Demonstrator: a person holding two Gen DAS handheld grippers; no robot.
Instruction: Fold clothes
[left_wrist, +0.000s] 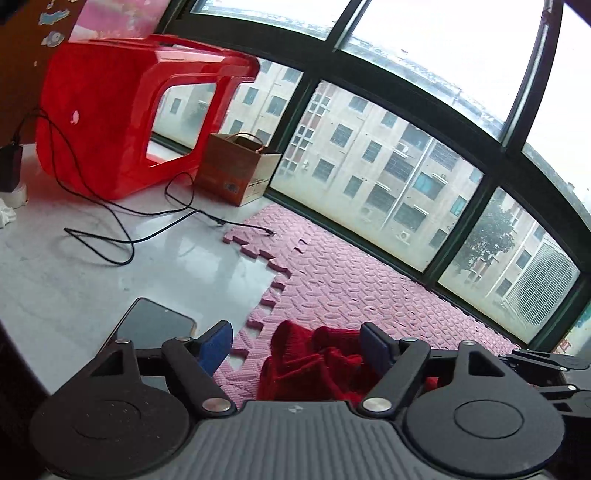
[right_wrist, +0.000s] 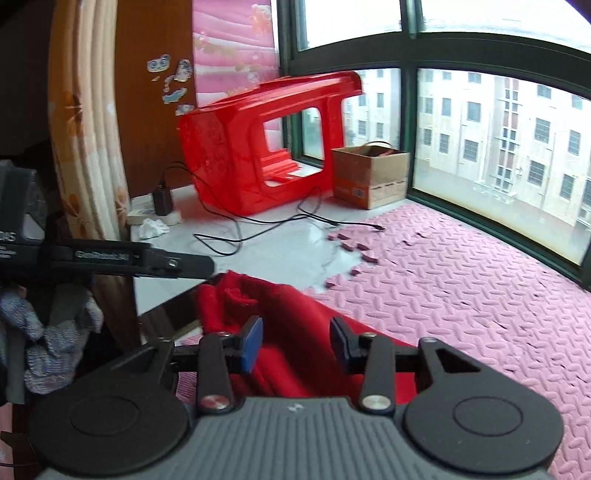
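A red knitted garment (left_wrist: 314, 363) lies crumpled on the pink foam mat (left_wrist: 369, 280). My left gripper (left_wrist: 297, 347) is open above it, blue pads wide apart, the right pad close to the cloth. In the right wrist view the same red garment (right_wrist: 291, 317) spreads between and below the open fingers of my right gripper (right_wrist: 297, 341). I cannot tell whether the pads touch the cloth. The left gripper's arm (right_wrist: 129, 258) shows at the left of the right wrist view.
A red plastic stool (left_wrist: 129, 122) lies on its side on the white sill, beside a cardboard box (left_wrist: 236, 170). A black cable (left_wrist: 122, 221) trails over the sill. A phone (left_wrist: 155, 325) lies by the mat's edge. Window panes (left_wrist: 388, 166) bound the far side. A curtain (right_wrist: 88, 147) hangs at left.
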